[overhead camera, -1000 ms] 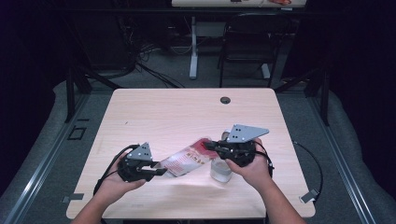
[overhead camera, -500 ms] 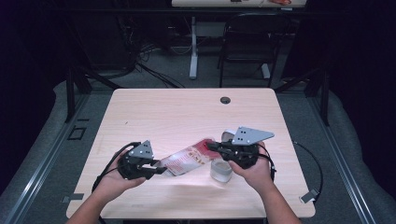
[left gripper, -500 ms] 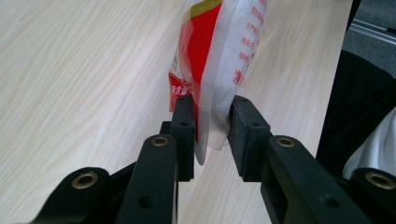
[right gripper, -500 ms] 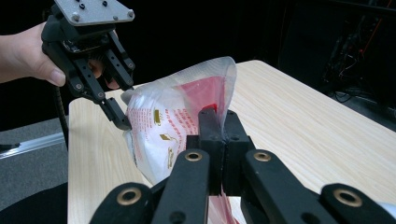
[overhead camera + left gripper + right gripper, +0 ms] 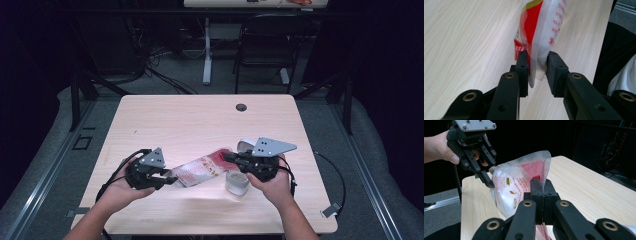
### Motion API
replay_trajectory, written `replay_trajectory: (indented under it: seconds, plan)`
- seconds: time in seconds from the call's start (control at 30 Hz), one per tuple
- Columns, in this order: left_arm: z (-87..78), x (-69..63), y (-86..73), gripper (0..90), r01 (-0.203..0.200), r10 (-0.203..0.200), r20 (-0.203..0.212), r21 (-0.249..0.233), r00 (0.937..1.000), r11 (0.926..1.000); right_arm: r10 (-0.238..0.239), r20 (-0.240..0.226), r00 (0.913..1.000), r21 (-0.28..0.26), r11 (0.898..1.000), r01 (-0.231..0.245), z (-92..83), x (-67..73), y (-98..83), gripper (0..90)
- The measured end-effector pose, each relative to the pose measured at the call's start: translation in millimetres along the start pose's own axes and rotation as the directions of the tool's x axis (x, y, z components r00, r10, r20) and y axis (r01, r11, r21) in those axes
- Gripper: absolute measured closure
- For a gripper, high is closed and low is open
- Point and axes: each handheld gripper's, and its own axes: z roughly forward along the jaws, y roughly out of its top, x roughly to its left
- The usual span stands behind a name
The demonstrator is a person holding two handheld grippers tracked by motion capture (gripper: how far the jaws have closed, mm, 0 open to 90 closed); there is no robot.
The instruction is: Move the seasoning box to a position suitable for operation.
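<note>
A red and white plastic bag (image 5: 202, 170) hangs stretched between my two grippers above the front of the table. My left gripper (image 5: 171, 180) is shut on the bag's left end. In the left gripper view the bag (image 5: 536, 25) runs up from between the jaws of the left gripper (image 5: 537, 62). My right gripper (image 5: 228, 156) is shut on the bag's right edge. In the right gripper view its jaws pinch the edge of the bag (image 5: 516, 180) at the right gripper (image 5: 540, 182). Beyond it, the left gripper (image 5: 488, 178) holds the far end.
A small clear tub (image 5: 237, 183) stands on the light wooden table (image 5: 200, 120) just below my right gripper. A white object (image 5: 244, 145) lies partly hidden behind that gripper. A dark grommet hole (image 5: 241, 107) sits near the table's far edge. Chairs and cables lie beyond.
My right gripper has shifted slightly toward me with the bag's edge. The left gripper has hardly moved, and the bag stays held by both.
</note>
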Motion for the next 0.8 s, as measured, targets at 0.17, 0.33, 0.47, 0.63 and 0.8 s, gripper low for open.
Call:
replay_trajectory:
  seconds: [0.17, 0.33, 0.47, 0.63, 0.8]
  plan:
    - [-2.5, 0.0, 4.1, 73.5, -0.007, 0.007, -0.002, 0.014, 1.0, 0.9999, 0.002, 0.003, 1.0, -0.006, 1.0, -0.002, -1.5, -0.4, -1.1, 89.9]
    - [-5.6, 0.1, 7.6, 73.5, -0.015, 0.015, -0.005, 0.031, 0.9999, 0.9994, 0.004, 0.002, 1.0, -0.009, 1.0, -0.004, -2.0, -0.3, -2.0, 89.8]
    - [-8.8, -0.5, 10.5, 73.5, -0.024, 0.024, -0.011, 0.044, 0.9996, 0.9988, 0.007, 0.002, 1.0, -0.014, 1.0, -0.007, -2.7, -0.3, -2.7, 89.8]
    - [-11.7, 1.0, 14.8, 73.6, -0.032, 0.032, -0.006, 0.059, 0.9995, 0.9978, 0.014, -0.002, 0.9999, -0.016, 1.0, -0.014, -3.8, -1.4, -3.5, 89.8]
    - [-14.5, 4.0, 17.9, 73.6, -0.037, 0.037, 0.004, 0.071, 0.9993, 0.9968, 0.023, -0.011, 0.9997, -0.021, 1.0, -0.023, -3.1, -4.0, -3.8, 89.8]
